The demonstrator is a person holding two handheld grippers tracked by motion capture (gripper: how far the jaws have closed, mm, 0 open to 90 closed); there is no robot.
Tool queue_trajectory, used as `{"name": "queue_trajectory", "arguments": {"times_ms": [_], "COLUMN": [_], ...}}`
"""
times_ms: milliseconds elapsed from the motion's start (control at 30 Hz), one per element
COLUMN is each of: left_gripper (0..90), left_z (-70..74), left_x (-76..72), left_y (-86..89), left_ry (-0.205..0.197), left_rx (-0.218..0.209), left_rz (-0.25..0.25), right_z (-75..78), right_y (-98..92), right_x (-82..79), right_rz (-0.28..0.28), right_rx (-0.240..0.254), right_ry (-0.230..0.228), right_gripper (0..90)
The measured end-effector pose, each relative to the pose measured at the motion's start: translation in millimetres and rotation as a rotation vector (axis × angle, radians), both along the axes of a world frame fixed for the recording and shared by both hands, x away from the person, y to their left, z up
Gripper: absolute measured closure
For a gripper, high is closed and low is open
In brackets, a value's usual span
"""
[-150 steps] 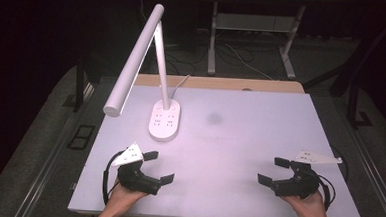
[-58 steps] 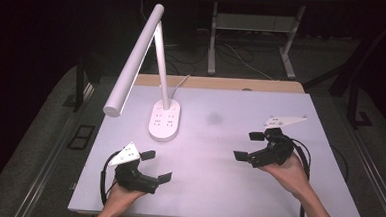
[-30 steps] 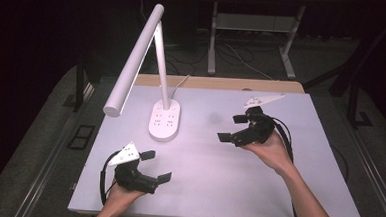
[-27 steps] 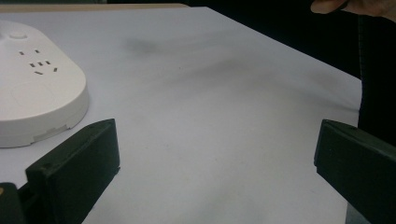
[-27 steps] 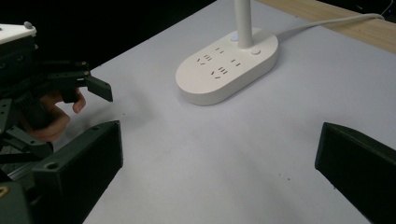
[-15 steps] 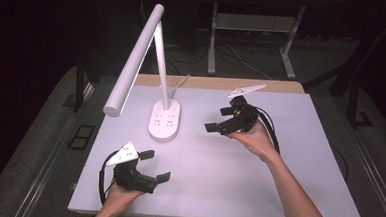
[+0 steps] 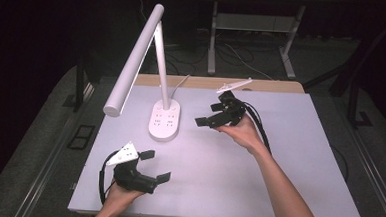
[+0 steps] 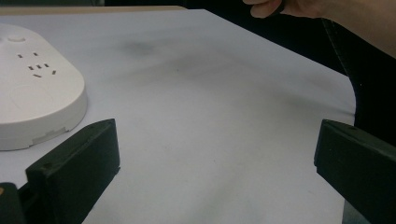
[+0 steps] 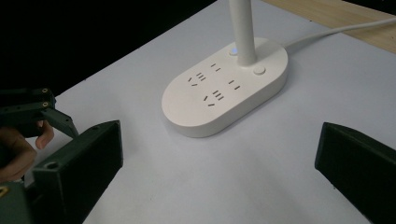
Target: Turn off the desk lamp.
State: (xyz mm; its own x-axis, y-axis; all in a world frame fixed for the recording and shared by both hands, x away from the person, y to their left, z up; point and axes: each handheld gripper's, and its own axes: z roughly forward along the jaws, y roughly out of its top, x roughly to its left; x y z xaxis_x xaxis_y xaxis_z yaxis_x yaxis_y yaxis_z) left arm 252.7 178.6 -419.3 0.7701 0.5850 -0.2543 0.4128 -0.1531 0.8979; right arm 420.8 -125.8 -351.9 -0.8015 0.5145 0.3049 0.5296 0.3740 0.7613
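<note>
Right gripper (image 7: 210, 114) is hovering over the table (image 7: 298, 154) with jaws spread wide, gripping nothing; the person's right hand (image 7: 242, 133) is holding it from behind. Desk lamp (image 7: 155, 76) is sitting just ahead of its fingertips (image 9: 79, 163): in the right gripper view the white oval base (image 9: 224, 100) with its sockets is lying between and beyond the two jaws, not touching either, with the stem (image 9: 243, 30) rising from the far end and the cord (image 9: 336, 30) running off past the right jaw. Left gripper (image 7: 155, 166) is resting low near the table's near edge, jaws also wide apart and empty. In the left gripper view the base is showing just beyond the left jaw, apart from it, and bare tabletop is lying between the fingers (image 8: 79, 163). The two grippers are sitting well apart.
</note>
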Motion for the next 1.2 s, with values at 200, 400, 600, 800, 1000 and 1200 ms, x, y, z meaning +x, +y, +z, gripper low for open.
{"name": "queue_trajectory", "arguments": {"times_ms": [200,400,600,800,1000,1200], "left_gripper": [0.0,0.0,0.0,0.0,0.0,0.0], "left_z": [-0.2,0.4,0.6,0.5,0.5,0.0], "left_x": [0.4,-0.1,0.2,0.9,0.0,-1.2], "left_y": [0.6,2.4,3.8,6.3,6.4,3.0], "left_ry": [0.004,-0.001,-0.002,0.002,-0.002,0.003], "left_rx": [-0.006,-0.01,-0.015,-0.029,-0.029,-0.027], "left_rz": [0.001,0.004,0.012,0.026,0.019,0.012], "right_z": [-3.7,-6.9,-8.9,-11.4,-14.2,-17.3], "right_y": [14.8,32.4,40.6,48.9,55.7,62.7], "right_x": [9.5,22.1,32.3,43.9,53.7,65.2], "right_rz": [0.014,0.02,0.024,0.018,0.018,0.011], "right_rx": [-0.002,-0.009,0.003,-0.01,-0.02,-0.019], "right_ry": [0.014,0.023,0.03,0.042,0.056,0.071], "right_gripper": [0.9,1.5,6.5,12.8,19.9,35.2]}}
